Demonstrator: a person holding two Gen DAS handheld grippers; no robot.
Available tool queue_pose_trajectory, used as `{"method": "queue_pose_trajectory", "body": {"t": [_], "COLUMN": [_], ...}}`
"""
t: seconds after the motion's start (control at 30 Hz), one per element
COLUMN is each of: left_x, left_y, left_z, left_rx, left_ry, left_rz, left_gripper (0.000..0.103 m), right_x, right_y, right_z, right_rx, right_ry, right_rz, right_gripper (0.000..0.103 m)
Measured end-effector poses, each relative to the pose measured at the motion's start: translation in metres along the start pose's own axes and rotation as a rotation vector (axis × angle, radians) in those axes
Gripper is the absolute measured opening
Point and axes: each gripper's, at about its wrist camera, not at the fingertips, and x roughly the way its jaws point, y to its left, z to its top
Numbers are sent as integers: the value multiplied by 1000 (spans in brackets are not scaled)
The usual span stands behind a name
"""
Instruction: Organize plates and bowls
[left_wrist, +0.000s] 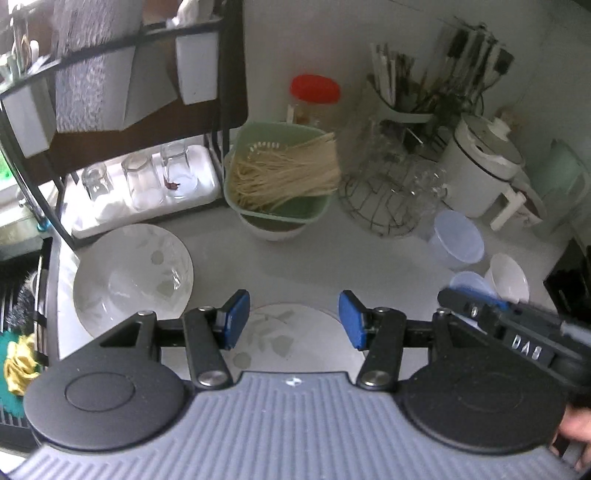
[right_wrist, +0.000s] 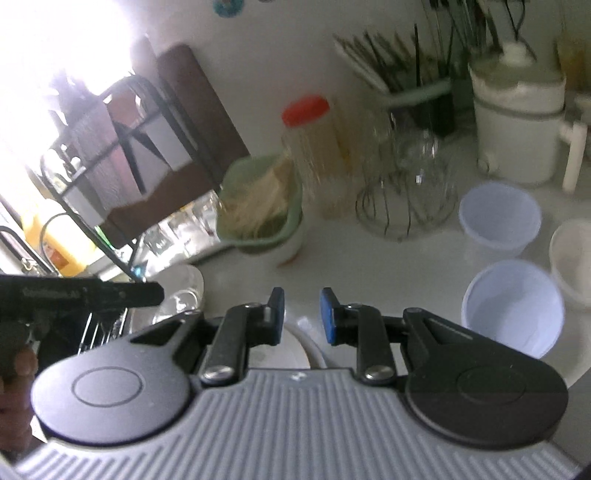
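A white leaf-patterned plate (left_wrist: 295, 338) lies on the counter under my left gripper (left_wrist: 293, 319), which is open and empty above it. A deeper leaf-patterned plate (left_wrist: 133, 273) with a clear glass dish inside sits to its left. My right gripper (right_wrist: 303, 317) is open and empty above the near plate's rim (right_wrist: 291, 347); it also shows in the left wrist view (left_wrist: 476, 306). A white bowl (left_wrist: 508, 277) stands at the right, also in the right wrist view (right_wrist: 572, 258), beside two pale blue plastic bowls (right_wrist: 513, 306) (right_wrist: 498, 218).
A green basket of dry noodles (left_wrist: 280, 173) rests on a white bowl at the back. A wire basket of glassware (left_wrist: 391, 188), a red-lidded jar (left_wrist: 314, 96), a white cooker (left_wrist: 484, 162), a rack with upturned glasses (left_wrist: 144, 181) and the sink (left_wrist: 22, 314) surround the counter.
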Motion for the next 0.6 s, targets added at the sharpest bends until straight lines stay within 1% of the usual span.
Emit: {"method": "queue_pose_trajectory", "body": {"t": [0.07, 0.13, 0.23, 0.33, 0.47, 0.53, 0.6], "left_x": [-10, -18, -27, -29, -37, -42, -45], "left_y": [-6, -12, -15, -18, -20, -19, -17], "left_z": [-5, -11, -22, -35, -47, -51, -53], "left_rx": [2, 19, 25, 39, 36, 24, 17], "left_ry": [-8, -20, -43, -55, -80, -87, -89], "left_rz": [-6, 9, 17, 54, 69, 70, 51], "left_gripper": [60, 60, 60, 60, 60, 60, 61], "right_x": [-9, -19, -28, -40, -51, -55, -60], "right_y": [3, 3, 2, 4, 5, 5, 4], "right_z": [1, -1, -6, -10, -16, -18, -20], "right_rx": [-25, -49, -61, -79, -89, -104, -105], "right_ry": [-16, -27, -21, -35, -42, -50, -57], "right_rz": [-4, -4, -6, 1, 2, -15, -15], "right_gripper": [25, 25, 25, 25, 25, 25, 25]}}
